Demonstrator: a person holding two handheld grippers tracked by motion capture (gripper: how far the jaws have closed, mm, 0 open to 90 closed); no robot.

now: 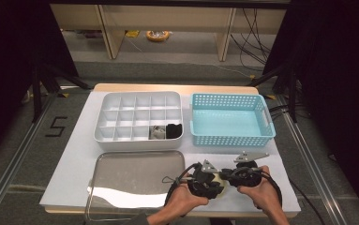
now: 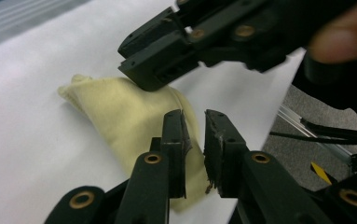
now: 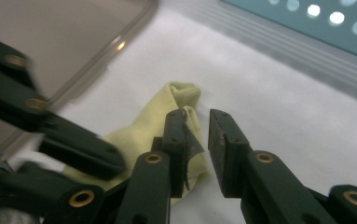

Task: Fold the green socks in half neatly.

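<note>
Two hand-held grippers are meeting over one pale yellow cloth (image 2: 129,116) at the six-o'clock edge of the white table (image 1: 74,159), where the hands are hiding most of it in the high view. The left gripper (image 2: 195,140) is hovering with its jaws slightly parted, a narrow gap between them and nothing clamped; the right gripper (image 3: 197,140) is showing the same small gap, its left jaw possibly brushing a fold, though blur is making that hard to judge. One metal tray (image 1: 121,161) is lying at nine o'clock from the cloth. One white divided box (image 1: 103,112) at eleven o'clock is holding two bundles, one grey (image 1: 157,132), one black (image 1: 173,130). One blue basket (image 1: 228,139) is sitting at twelve o'clock.
</note>
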